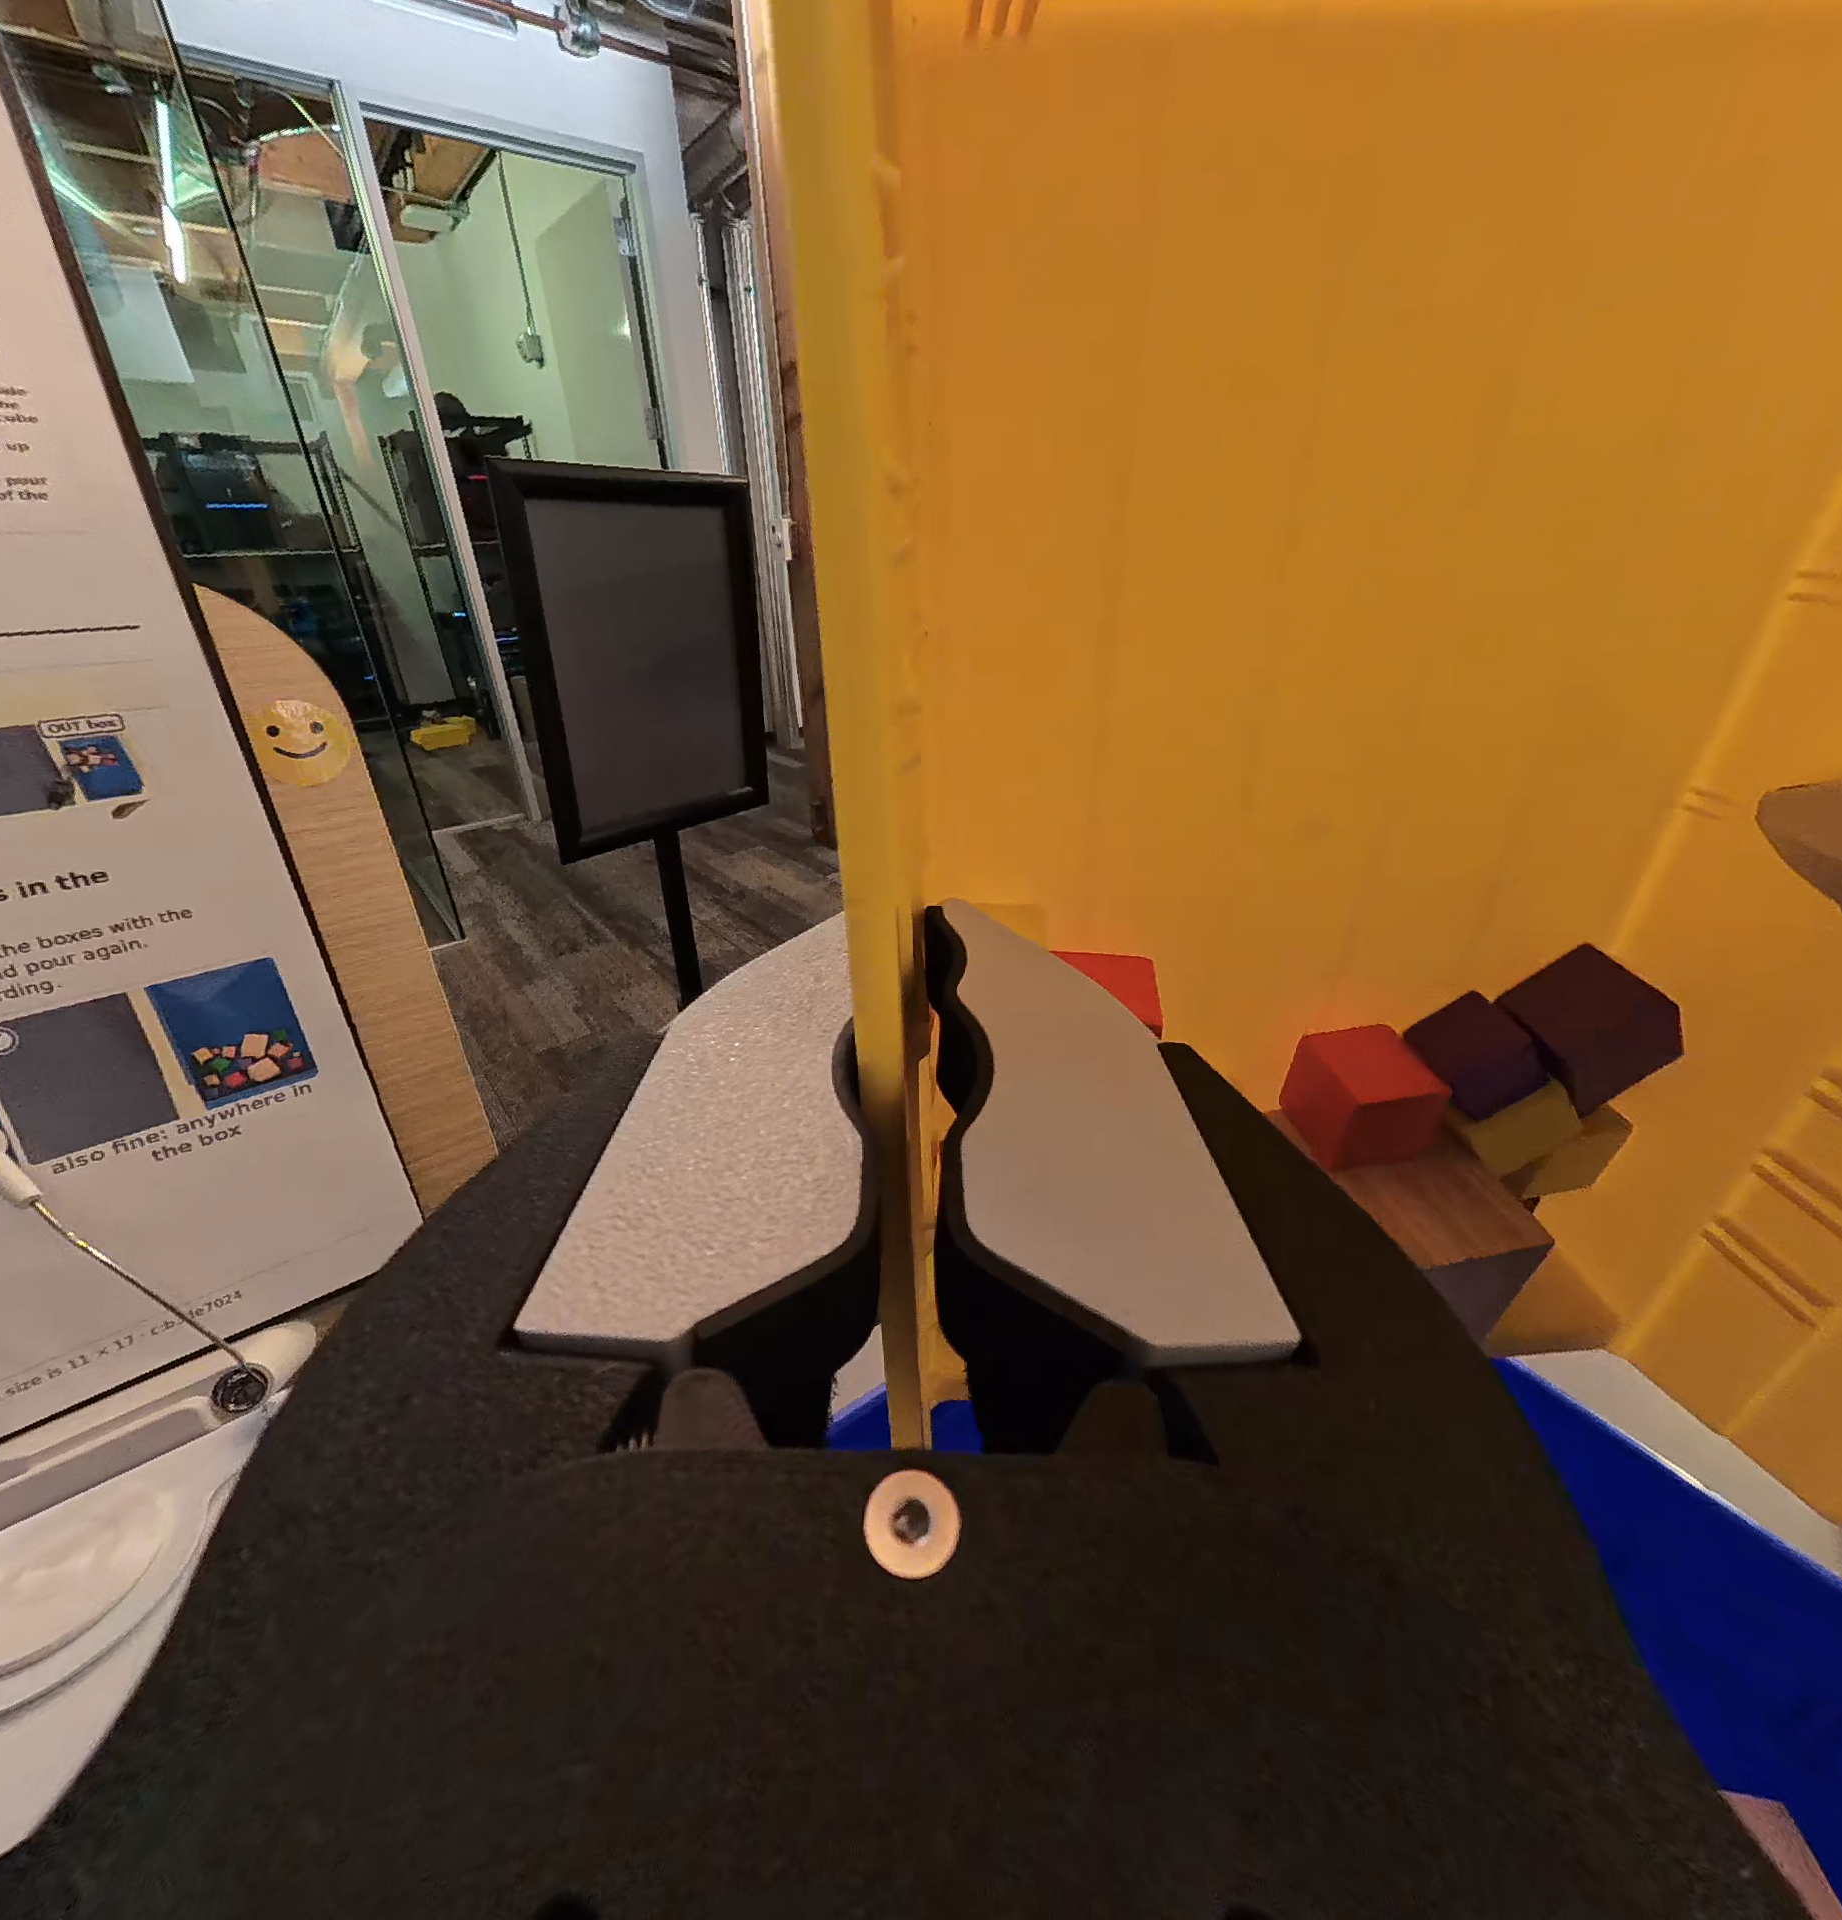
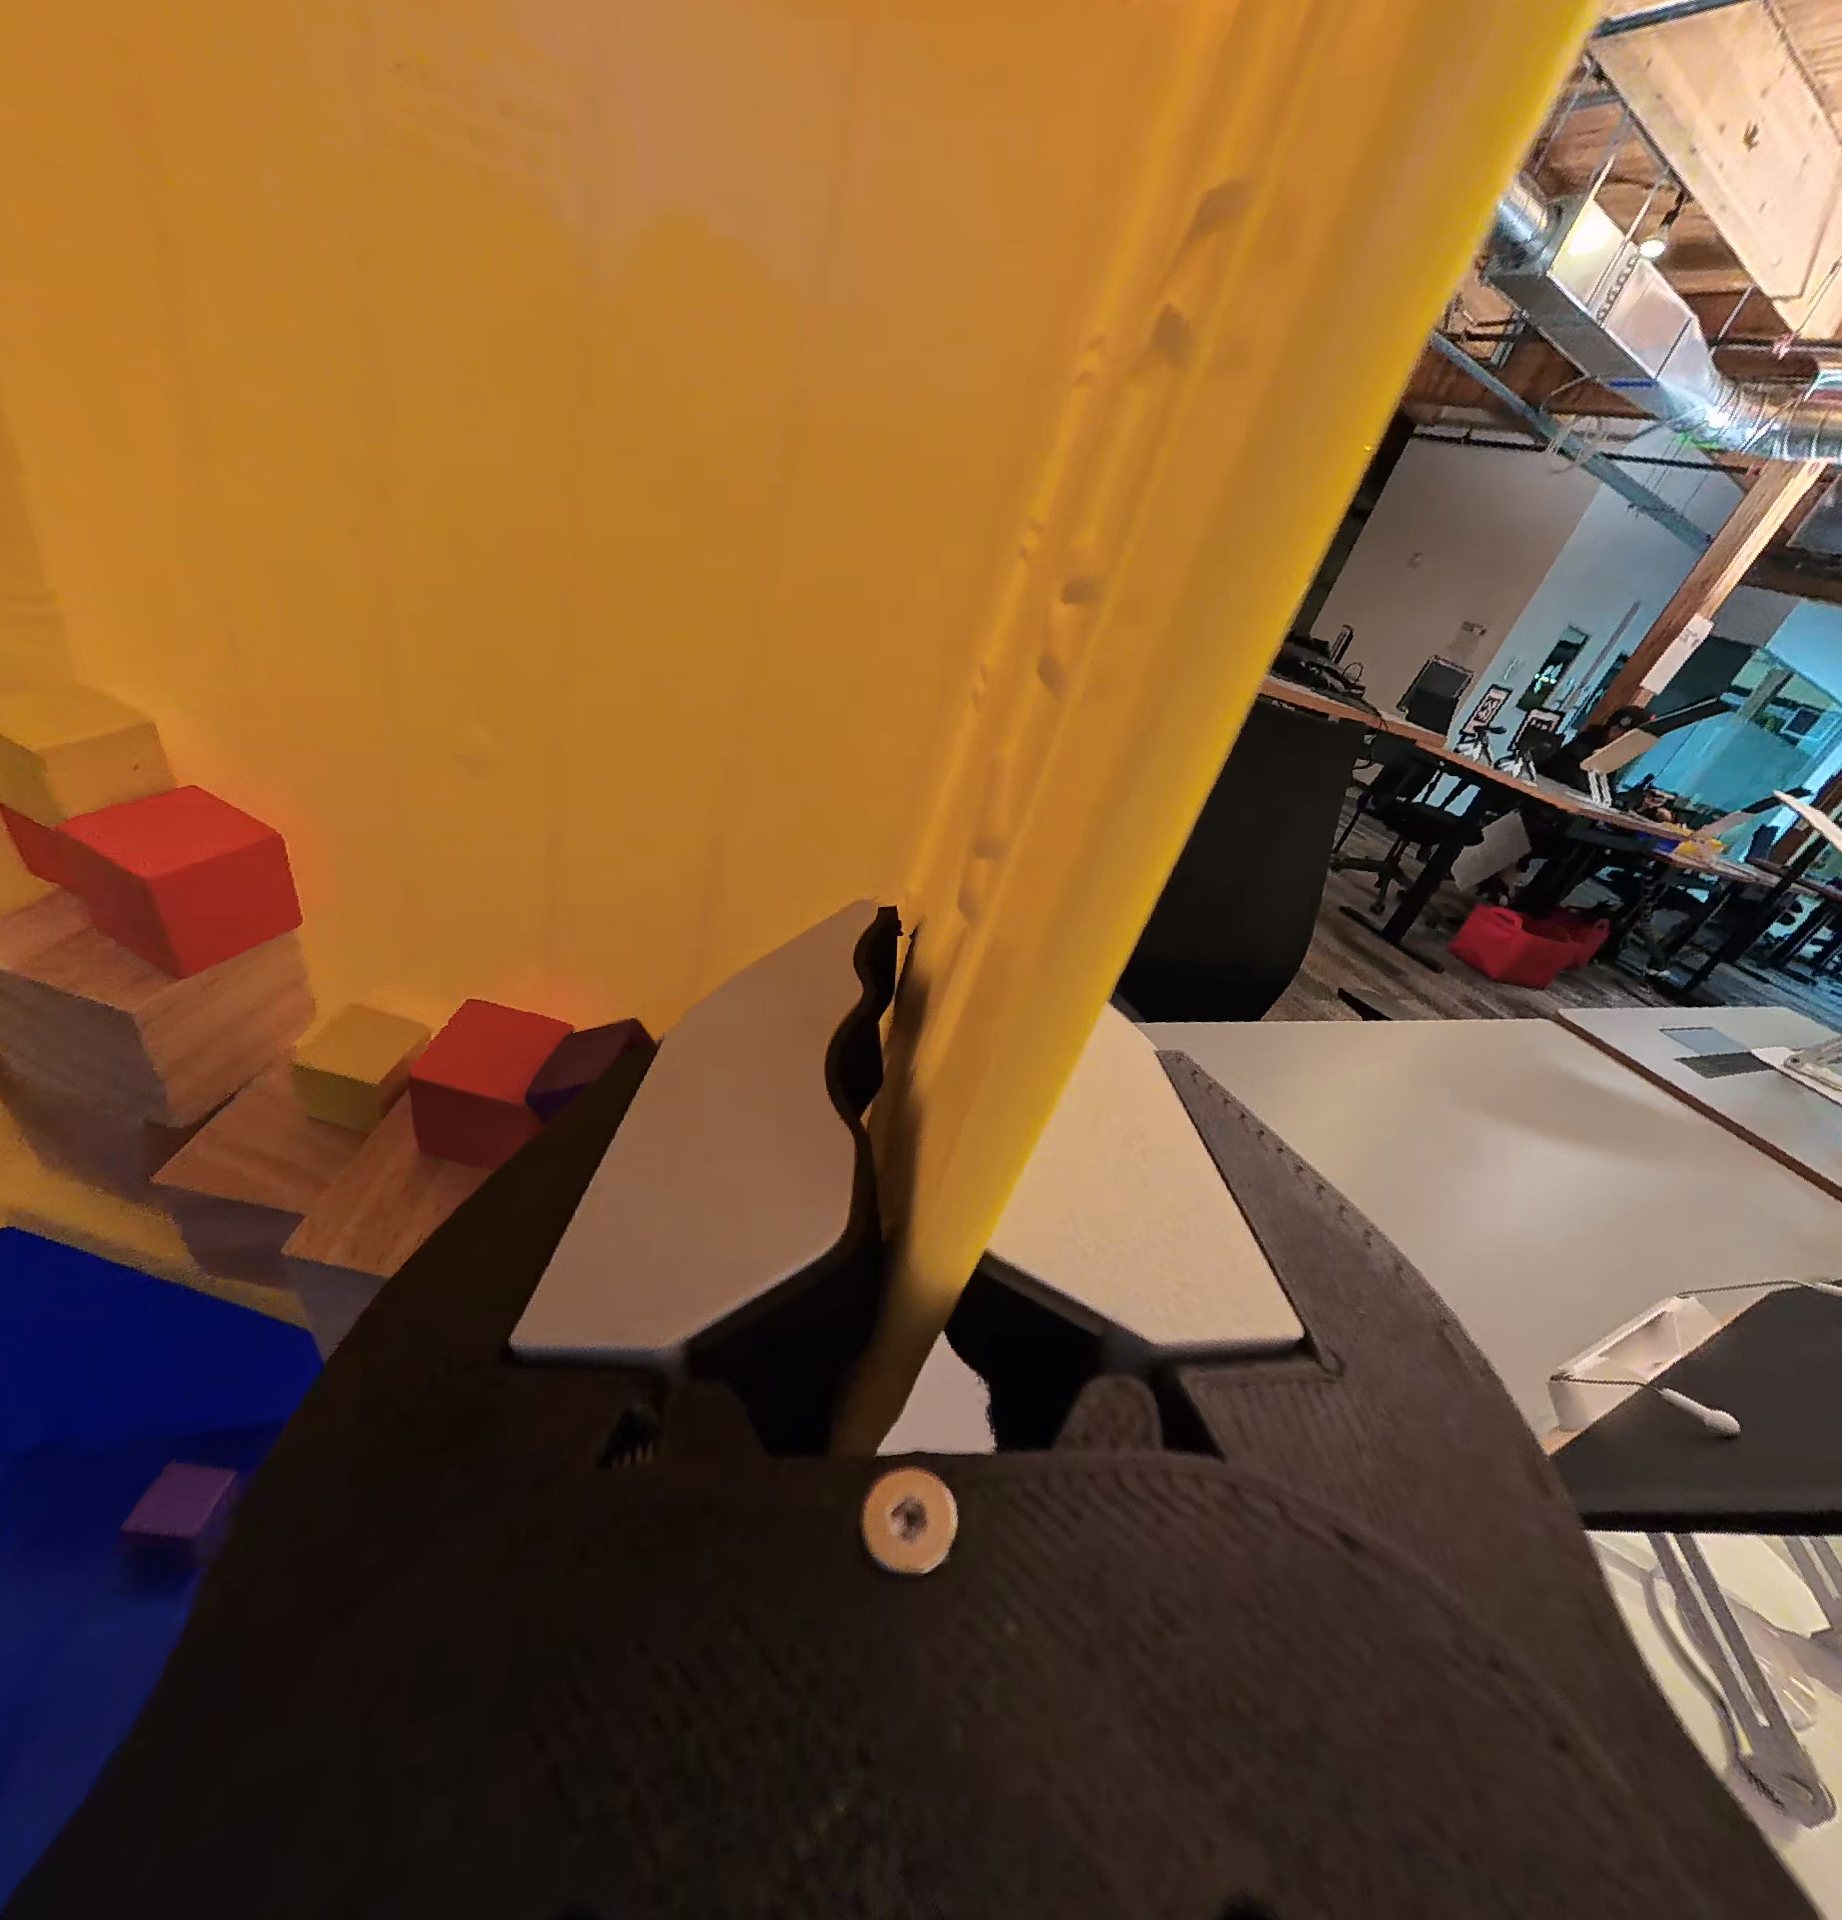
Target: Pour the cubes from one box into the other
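From my remote seat: a framed instruction poster (image 1: 117,831) leans at left beside a rounded wooden panel (image 1: 377,935) bearing a smiley sticker (image 1: 299,741). A black sign stand (image 1: 642,655) faces glass partitions (image 1: 377,436). In the right wrist view, a white surface (image 2: 1468,1143) fronts long desks (image 2: 1519,790), a dark chair (image 2: 1249,862) and red bags (image 2: 1519,940).

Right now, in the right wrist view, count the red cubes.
2. One red cube rests high on the wooden blocks at the left of the yellow box. The other red cube lies lower, beside the right tool. More may be hidden behind it.
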